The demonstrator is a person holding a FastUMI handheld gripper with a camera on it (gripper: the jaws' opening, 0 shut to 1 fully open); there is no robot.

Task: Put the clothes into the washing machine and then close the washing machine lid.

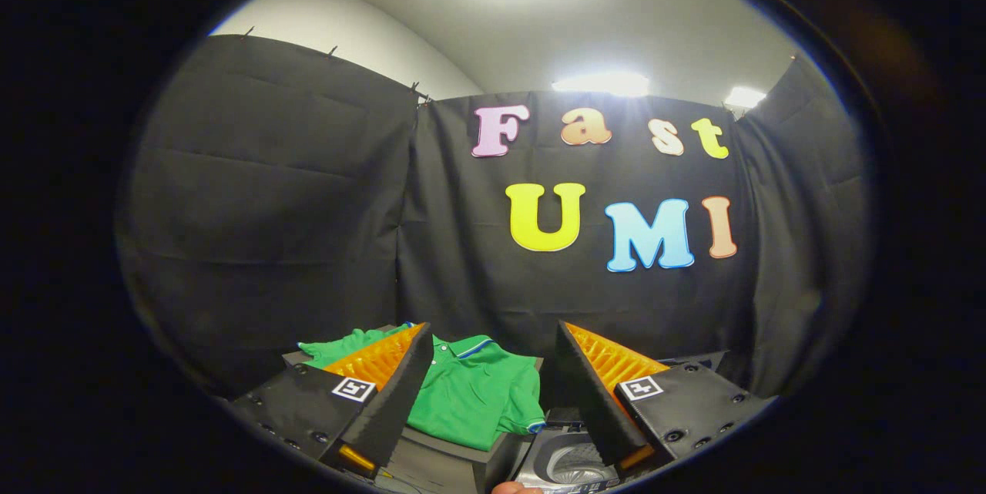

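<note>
Camera rides the tool (493, 394), facing forward and level, toward the booth wall (308, 209)

The tongs (493, 394) are held level with both fingers (385, 401) spread wide apart, gripping nothing

A bright green polo shirt (470, 394) with a blue-and-white striped collar and cuff trim lies on a grey surface (443, 463). A silver-grey washing machine (566, 463) sits beside it. The cloth wall (308, 209) is black; the ceiling (539, 24) is white.
</note>
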